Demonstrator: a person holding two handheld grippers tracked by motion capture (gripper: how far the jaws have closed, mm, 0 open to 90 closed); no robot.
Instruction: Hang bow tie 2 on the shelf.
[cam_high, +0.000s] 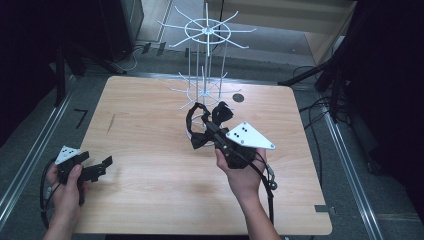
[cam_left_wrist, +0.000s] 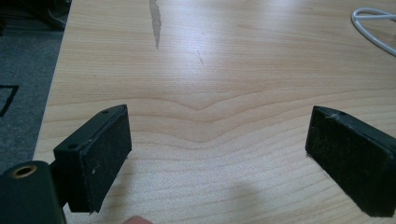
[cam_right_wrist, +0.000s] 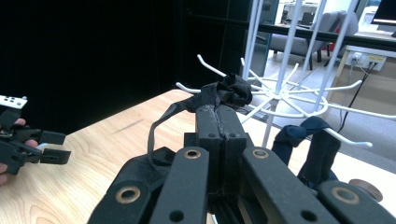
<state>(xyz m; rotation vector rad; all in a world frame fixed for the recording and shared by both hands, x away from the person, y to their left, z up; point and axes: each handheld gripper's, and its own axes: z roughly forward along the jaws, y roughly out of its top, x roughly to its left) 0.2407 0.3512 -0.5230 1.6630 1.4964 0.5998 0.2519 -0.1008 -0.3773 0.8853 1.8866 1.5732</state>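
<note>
Dark walls stand all around my light wooden counter (cam_high: 150, 190) with its round corners. At the far side of the counter I see a tall white wire rack (cam_high: 206, 60) with thin hooks that stick out like spokes.

My right gripper (cam_high: 212, 127) is near the middle of the counter, just in front of the rack, and a hand holds it from below. Its fingers (cam_right_wrist: 208, 126) are pressed tight together. They pinch a floppy black cloth strap (cam_high: 200, 120) between them. In the right gripper view the strap (cam_right_wrist: 219, 93) bunches up at the tips of the fingers, close to the low white hooks, and a thin loop of it hangs down at the left side. I cannot tell if the strap touches a hook. Another dark cloth piece (cam_right_wrist: 303, 133) hangs on a white hook at the right in that view.

My left gripper (cam_high: 102, 165) is near the left edge of the counter, well apart from the strap. Its fingers (cam_left_wrist: 100, 154) stand wide open, with only bare wood between them. They hold nothing. A bit of white cord (cam_left_wrist: 373, 28) lies on the counter far ahead of them.
</note>
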